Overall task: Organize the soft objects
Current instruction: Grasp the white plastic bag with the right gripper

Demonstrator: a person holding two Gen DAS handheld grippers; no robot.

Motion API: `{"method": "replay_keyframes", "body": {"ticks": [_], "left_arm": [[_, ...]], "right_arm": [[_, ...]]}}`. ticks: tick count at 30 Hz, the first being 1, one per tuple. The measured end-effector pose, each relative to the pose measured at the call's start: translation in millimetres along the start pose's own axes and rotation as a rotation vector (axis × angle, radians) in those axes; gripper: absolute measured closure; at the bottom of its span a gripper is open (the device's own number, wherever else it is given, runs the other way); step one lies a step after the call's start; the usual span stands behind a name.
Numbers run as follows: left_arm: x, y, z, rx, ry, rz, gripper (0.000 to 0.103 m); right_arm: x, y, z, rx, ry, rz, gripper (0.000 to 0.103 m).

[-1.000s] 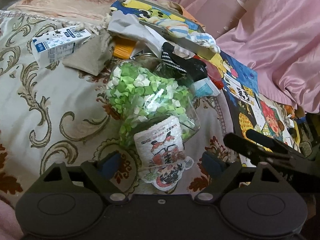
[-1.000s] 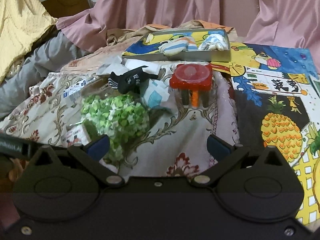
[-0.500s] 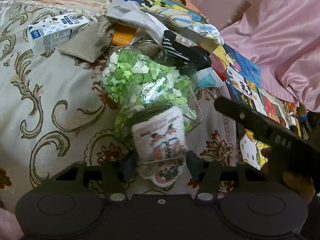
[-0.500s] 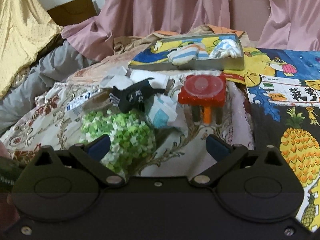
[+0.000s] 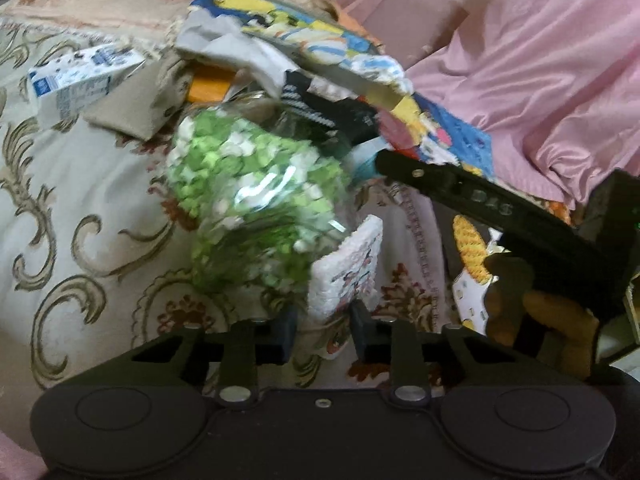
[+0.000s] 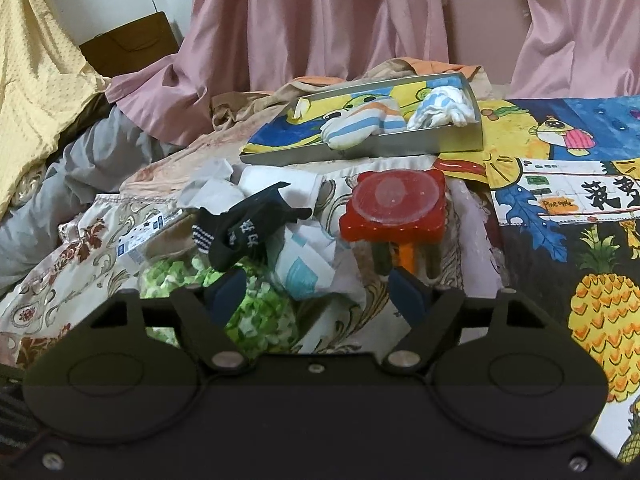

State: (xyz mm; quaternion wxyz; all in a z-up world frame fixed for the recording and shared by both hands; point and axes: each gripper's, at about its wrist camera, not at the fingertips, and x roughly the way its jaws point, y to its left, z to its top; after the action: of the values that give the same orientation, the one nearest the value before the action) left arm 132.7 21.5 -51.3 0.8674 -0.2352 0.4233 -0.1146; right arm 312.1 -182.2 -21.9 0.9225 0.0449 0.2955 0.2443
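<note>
A small white printed cloth (image 5: 347, 268) stands on edge between the pads of my left gripper (image 5: 323, 330), whose jaws are closing on it and pinch its lower part. It leans against a clear bag of green and white paper bits (image 5: 256, 192). My right gripper (image 6: 317, 290) is closing with nothing gripped. A crumpled white and blue cloth (image 6: 306, 268) lies just ahead between its fingers, and a black sock (image 6: 248, 232) lies to the left of that. In the left wrist view one right-gripper finger (image 5: 440, 178) reaches in from the right.
A metal tray (image 6: 400, 146) at the back holds striped socks (image 6: 360, 124). A red-lidded container (image 6: 394, 208) stands ahead to the right. A colourful pineapple mat (image 6: 600, 320) covers the right side. A milk carton (image 5: 80, 76) and a beige pouch (image 5: 132, 108) lie far left, pink curtains behind.
My left jaws closed in around the printed cloth, which tipped from flat onto its edge. My right gripper moved forward toward the pile and its jaws narrowed.
</note>
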Motion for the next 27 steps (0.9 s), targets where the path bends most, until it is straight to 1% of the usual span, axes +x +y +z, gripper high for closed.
{"method": "replay_keyframes", "body": {"ticks": [2,7,11,17,19,20,22,27], "left_arm": [[0.4,-2.8,-0.1,0.008,-0.015,-0.006,0.077],[1.1,-8.2,-0.7,0.021,-0.041,-0.026,0.082],[-0.4,-12.9,-2.1,0.054,-0.06,-0.034,0.086],[-1.4,-19.0,-2.7,0.092,-0.099,-0.036,0.088],[-0.6,-19.2,-2.0,0.085,-0.11,-0.039,0.088],[-0.6,-18.8,-1.7,0.083,-0.114,-0.04,0.088],[-0.5,-19.6,-1.2,0.085,-0.125,-0.041,0.089],[-1.5,-20.5,-1.3,0.097,-0.145,-0.045,0.09]], "right_arm": [[4.2,-0.5,1.0,0.003,0.0,0.003,0.035],[12.4,0.0,2.8,0.019,0.009,0.012,0.044],[19.8,1.4,3.2,0.025,0.013,0.011,0.049],[27.5,4.4,3.1,0.034,0.019,0.012,0.061],[29.1,4.2,3.2,0.037,0.021,0.016,0.068],[30.2,5.5,3.1,0.04,0.023,0.019,0.069],[31.5,8.5,3.1,0.035,0.027,0.025,0.078],[32.8,14.4,2.7,0.018,0.038,0.019,0.084]]}}
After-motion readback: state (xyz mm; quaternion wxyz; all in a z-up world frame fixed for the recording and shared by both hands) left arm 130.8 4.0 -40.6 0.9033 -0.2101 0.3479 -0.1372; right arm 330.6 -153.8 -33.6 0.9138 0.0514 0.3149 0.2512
